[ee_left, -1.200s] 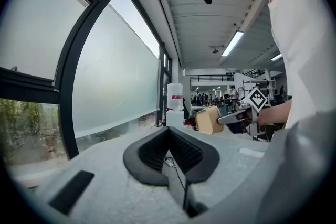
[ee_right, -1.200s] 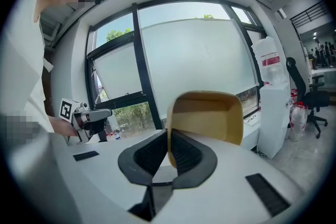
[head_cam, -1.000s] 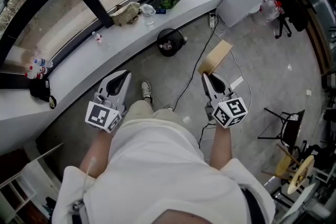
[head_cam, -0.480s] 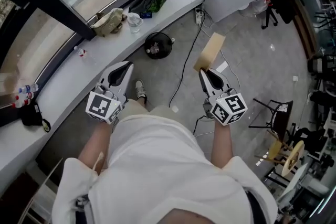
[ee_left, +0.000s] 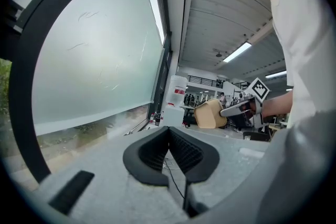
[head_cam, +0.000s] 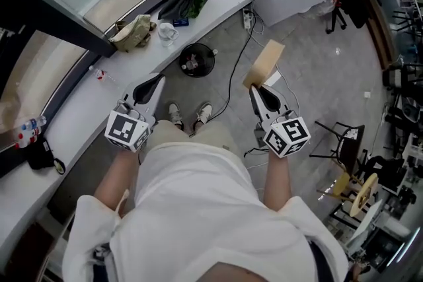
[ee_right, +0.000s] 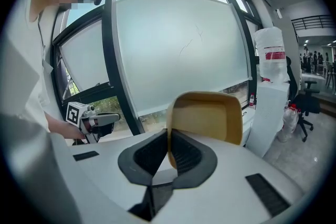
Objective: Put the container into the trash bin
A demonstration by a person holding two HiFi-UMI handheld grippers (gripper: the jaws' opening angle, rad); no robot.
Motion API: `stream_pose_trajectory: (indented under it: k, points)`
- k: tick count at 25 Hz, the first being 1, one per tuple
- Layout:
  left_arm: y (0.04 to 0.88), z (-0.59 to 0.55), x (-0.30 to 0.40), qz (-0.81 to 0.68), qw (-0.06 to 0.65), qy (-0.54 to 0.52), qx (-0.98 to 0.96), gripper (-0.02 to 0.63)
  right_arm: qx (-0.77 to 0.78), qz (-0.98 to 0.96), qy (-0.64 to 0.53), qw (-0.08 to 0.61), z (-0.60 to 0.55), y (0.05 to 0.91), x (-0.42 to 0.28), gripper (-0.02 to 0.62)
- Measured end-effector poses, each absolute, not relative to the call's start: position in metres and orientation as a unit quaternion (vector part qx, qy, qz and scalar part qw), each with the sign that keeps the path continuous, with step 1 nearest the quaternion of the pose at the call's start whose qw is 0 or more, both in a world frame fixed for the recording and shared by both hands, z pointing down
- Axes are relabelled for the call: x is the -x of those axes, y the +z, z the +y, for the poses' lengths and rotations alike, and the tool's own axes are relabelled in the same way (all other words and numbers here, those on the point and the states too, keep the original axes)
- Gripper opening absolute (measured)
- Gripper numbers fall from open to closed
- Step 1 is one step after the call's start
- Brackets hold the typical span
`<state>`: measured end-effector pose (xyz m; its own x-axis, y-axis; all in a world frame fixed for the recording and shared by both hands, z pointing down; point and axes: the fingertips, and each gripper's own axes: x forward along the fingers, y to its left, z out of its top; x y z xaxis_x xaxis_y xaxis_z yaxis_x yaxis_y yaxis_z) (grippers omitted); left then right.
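One container (head_cam: 266,63), lengthwise forward, pinched in right gripper (head_cam: 254,89) jaws; left gripper (head_cam: 159,79) jaws together

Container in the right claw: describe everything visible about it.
The container is a shallow tan tray with rounded corners and a raised rim, seemingly moulded fibre, and looks empty. The right claw is shut on one edge, holding it on edge in the air above the floor, hollow side towards the claw's camera. Nothing else touches it.
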<state>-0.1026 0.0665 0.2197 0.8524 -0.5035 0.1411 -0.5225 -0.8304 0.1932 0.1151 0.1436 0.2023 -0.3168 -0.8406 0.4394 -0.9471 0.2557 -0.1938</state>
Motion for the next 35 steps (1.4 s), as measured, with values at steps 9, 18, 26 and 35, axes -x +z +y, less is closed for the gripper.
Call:
stream_pose_trajectory:
  k: [9,18,26,35]
  points:
    - [0.213,0.045,0.082,-0.287,0.101,0.049,-0.951,0.017,-0.542,-0.808,0.193,0.13,0.097,0.201,-0.125,0.025]
    - [0.235,0.022,0.04,-0.304,0.11,0.068,-0.944,0.017,-0.515,-0.815,0.233,0.131,0.072,0.238,-0.156,0.025]
    - [0.299,-0.002,0.025,-0.342,0.135,0.093,-0.925,0.017,-0.471,-0.823,0.271,0.165,0.051,0.327,-0.162,0.025]
    - [0.387,-0.015,0.021,-0.362,0.141,0.09,-0.917,0.017,-0.443,-0.811,0.344,0.167,0.05,0.47,-0.132,0.025]
